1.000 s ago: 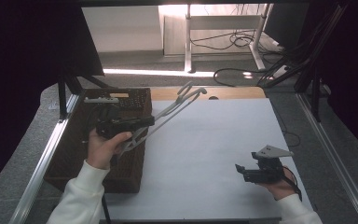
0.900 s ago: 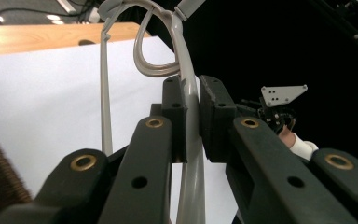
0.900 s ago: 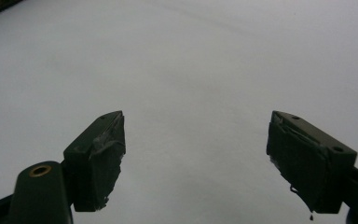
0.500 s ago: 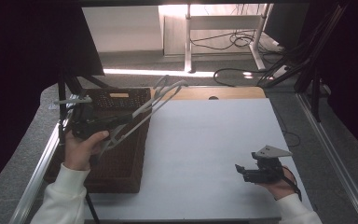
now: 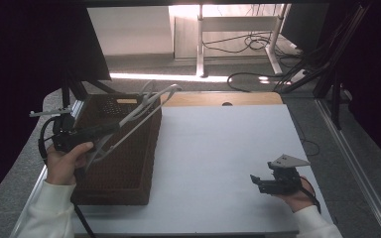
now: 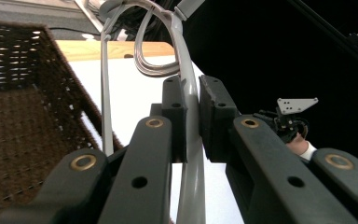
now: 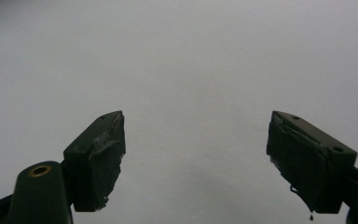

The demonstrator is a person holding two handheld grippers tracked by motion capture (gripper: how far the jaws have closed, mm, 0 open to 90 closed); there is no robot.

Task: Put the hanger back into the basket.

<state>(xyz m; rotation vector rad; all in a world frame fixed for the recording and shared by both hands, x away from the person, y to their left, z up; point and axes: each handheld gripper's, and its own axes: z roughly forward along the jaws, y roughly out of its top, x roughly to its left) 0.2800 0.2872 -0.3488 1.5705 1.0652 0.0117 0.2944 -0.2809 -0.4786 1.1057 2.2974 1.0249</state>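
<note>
A pale grey clothes hanger [image 5: 140, 111] slants up over a brown woven basket [image 5: 129, 168] at the table's left. My left gripper [image 5: 110, 129] is shut on it, held in a hand at the basket's left edge. In the left gripper view the hanger's arm [image 6: 189, 84] is pinched between the two pads, its hook curling above, with the basket [image 6: 18, 116] to the left. My right gripper [image 5: 254, 181] rests low at the table's front right, also seen far off [image 6: 279, 122]. In its own view the right gripper [image 7: 196, 154] stands wide open over bare white tabletop.
The white table surface [image 5: 218, 148] stretches between the basket and the right hand. A wooden strip [image 5: 213, 99] runs along the far edge. Cables [image 5: 258, 79] and desk legs lie on the floor beyond. A metal rail [image 5: 357, 163] borders the right side.
My left gripper has carried the hanger to the left, from over the basket's right part to its left edge. The right gripper has stayed put.
</note>
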